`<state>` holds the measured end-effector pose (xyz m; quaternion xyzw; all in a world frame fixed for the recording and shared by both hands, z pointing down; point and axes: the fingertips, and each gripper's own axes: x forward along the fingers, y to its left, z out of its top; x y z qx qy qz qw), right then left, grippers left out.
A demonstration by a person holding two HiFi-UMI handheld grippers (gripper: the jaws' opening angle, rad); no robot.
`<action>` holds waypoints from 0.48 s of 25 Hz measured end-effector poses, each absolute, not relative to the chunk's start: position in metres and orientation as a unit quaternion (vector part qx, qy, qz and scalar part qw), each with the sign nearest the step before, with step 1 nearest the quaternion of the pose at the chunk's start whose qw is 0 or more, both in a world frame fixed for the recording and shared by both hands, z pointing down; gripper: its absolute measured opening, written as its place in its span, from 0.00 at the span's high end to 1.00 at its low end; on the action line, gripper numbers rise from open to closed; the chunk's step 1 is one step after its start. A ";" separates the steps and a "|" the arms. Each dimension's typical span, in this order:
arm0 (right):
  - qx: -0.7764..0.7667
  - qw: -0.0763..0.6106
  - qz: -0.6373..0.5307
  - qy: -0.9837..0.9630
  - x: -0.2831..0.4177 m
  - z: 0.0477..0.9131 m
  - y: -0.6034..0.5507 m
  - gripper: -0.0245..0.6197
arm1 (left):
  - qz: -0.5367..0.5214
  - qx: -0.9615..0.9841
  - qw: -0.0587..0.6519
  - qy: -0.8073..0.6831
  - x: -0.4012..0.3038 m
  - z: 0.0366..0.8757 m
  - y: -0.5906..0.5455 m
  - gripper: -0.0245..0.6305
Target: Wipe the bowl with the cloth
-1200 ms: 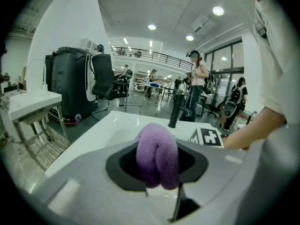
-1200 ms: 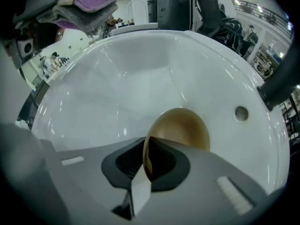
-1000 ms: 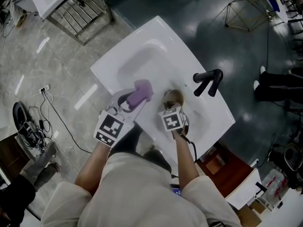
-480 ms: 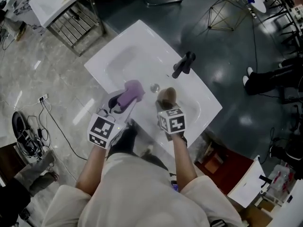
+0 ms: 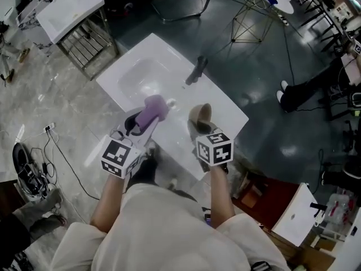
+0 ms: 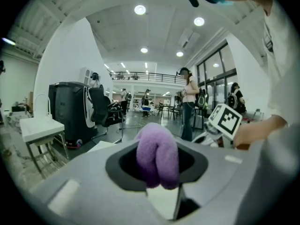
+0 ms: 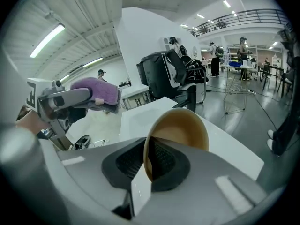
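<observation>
Both grippers have lifted off the white sink (image 5: 132, 75) since a second ago. The left gripper (image 5: 144, 119) pinches the purple cloth (image 5: 153, 106). The right gripper (image 5: 199, 131) is clamped on the rim of the tan bowl (image 5: 201, 114) — tilted, just right of the cloth and apart from it. Wiping looks about to begin; next, the cloth must press into the bowl's hollow.

Glossy dark floor (image 5: 265, 89) surrounds a white sink counter (image 5: 169, 55).

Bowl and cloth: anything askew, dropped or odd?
Nothing stands out. The right gripper pinches the bowl by its rim, tilted on edge; the left gripper grips the bunched purple cloth. They are apart, above the sink.
</observation>
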<state>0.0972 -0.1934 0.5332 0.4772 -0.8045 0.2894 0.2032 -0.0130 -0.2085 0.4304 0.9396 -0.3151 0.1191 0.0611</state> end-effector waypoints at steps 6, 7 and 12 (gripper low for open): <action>0.470 0.172 0.283 -0.818 0.109 0.503 -0.142 0.93 | 0.095 0.948 0.056 -0.300 0.012 0.405 -0.156 0.77; 0.467 0.163 0.282 -0.822 0.112 0.497 -0.135 0.93 | 0.087 0.950 0.054 -0.295 0.018 0.399 -0.148 0.77; 0.442 0.096 0.289 -0.844 0.119 0.467 -0.098 0.93 | 0.041 0.963 0.052 -0.260 0.042 0.373 -0.103 0.77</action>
